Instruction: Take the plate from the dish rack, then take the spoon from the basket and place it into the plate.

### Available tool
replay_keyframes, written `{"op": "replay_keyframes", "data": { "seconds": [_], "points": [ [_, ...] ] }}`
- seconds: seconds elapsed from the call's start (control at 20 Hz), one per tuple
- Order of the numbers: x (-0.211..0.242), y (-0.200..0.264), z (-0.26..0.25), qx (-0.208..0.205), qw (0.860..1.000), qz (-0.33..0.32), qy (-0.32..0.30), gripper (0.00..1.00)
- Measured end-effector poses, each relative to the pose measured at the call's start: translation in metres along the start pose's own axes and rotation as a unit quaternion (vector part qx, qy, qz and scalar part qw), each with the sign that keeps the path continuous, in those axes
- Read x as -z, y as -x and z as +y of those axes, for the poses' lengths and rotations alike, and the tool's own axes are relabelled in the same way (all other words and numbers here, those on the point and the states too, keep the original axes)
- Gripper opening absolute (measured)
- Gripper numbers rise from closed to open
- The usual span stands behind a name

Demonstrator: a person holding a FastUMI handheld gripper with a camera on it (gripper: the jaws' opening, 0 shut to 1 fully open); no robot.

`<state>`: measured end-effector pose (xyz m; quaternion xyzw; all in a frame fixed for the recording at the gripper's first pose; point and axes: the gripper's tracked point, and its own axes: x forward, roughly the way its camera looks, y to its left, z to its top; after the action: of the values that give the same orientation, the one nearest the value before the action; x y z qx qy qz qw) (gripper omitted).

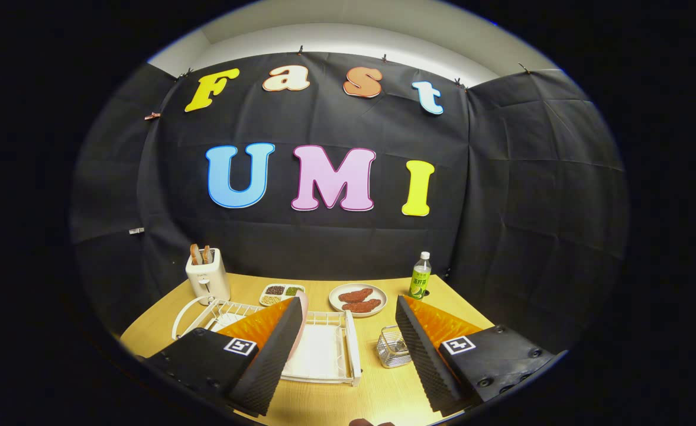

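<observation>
The tool (pixel 348 331) hangs above the table (pixel 383 390), fingers spread wide apart with nothing between them. So we're at the very first step, by my reading: the plate (pixel 303 307) stands on edge in the white dish rack (pixel 324 355), peeking out just behind the left finger. The wire basket (pixel 392 348) sits just beside the rack, near the right finger; the spoon inside is too small to make out. Next move calls for dropping down and shifting left so the plate's rim slides between the fingers before they close.
</observation>
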<state>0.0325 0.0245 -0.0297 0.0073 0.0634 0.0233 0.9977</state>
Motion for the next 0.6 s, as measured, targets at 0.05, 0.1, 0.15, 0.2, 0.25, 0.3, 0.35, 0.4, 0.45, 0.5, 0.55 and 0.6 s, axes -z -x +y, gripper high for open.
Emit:
{"op": "replay_keyframes", "data": {
  "seconds": [0.05,0.1,0.15,0.2,0.25,0.3,0.35,0.4,0.45,0.5,0.55,0.6],
  "points": [
    [0.003,-0.004,0.005,-0.008,1.000,0.009,-0.002,0.97],
    [0.006,-0.008,0.009,-0.015,1.000,0.022,-0.004,0.97],
    [0.007,-0.014,0.014,-0.022,0.999,0.032,-0.005,0.97],
    [0.010,-0.020,0.019,-0.029,0.999,0.046,-0.001,0.97],
    [0.015,-0.029,0.022,-0.034,0.997,0.063,0.007,0.98],
    [0.020,-0.037,0.027,-0.039,0.996,0.078,0.017,0.97],
    [0.022,-0.046,0.032,-0.043,0.995,0.088,0.024,0.98],
    [0.026,-0.056,0.036,-0.047,0.993,0.101,0.033,0.98],
    [0.030,-0.066,0.041,-0.048,0.992,0.111,0.041,0.98],
    [0.035,-0.076,0.045,-0.049,0.990,0.123,0.049,0.98],
    [0.041,-0.087,0.050,-0.050,0.988,0.136,0.052,0.98],
    [0.049,-0.097,0.056,-0.051,0.985,0.154,0.051,0.98]
  ]
}}
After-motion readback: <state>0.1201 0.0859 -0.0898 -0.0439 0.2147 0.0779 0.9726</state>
